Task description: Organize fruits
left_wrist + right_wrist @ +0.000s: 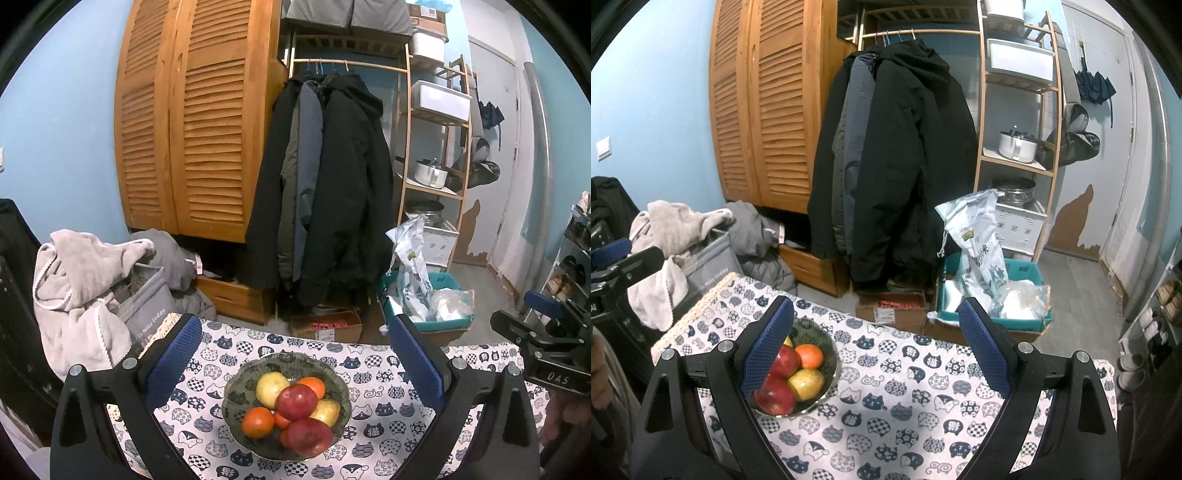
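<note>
A dark patterned bowl [236, 384] sits on the cat-print tablecloth [380, 373]. It holds red apples [296, 401], yellow apples [271, 389] and oranges [257, 422]. My left gripper [291, 354] is open and empty, above and just behind the bowl, its blue pads to either side. In the right wrist view the bowl [833, 363] lies at the left, partly behind the left pad [768, 347]. My right gripper [875, 343] is open and empty over bare cloth [905, 387], to the right of the bowl. The right gripper's body shows at the left wrist view's right edge [546, 343].
Beyond the table's far edge stand a wooden louvred wardrobe [192, 122], hanging dark coats [325, 184], a grey laundry bag with clothes [110, 291], a cardboard box [325, 326], a teal crate with bags [424, 299] and a shelf rack [432, 147].
</note>
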Demonstrator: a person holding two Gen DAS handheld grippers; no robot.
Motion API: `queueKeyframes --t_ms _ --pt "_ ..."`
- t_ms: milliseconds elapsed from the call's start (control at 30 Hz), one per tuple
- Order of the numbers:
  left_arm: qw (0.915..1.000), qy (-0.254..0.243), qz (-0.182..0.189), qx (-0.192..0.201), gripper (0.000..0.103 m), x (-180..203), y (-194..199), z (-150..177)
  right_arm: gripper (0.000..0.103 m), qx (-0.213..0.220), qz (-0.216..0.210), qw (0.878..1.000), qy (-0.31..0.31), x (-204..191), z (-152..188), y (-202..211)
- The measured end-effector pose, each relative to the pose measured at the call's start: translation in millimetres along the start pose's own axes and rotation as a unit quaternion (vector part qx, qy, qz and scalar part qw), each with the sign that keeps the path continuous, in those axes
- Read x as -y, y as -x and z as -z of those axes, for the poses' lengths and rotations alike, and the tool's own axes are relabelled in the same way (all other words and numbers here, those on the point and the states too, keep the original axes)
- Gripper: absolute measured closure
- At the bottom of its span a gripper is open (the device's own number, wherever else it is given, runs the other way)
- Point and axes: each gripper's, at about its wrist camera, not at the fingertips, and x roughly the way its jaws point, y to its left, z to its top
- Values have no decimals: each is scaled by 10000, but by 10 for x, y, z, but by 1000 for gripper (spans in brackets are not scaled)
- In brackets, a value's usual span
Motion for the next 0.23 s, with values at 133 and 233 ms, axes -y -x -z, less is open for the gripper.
queueKeyframes --t_ms 133,233 --pt "10000 7 -2 -2 1 6 4 4 13 0 -2 10000 -8 0 2 0" --pt "10000 17 -5 -6 1 15 4 6 13 0 -8 10000 -3 -8 6 -7"
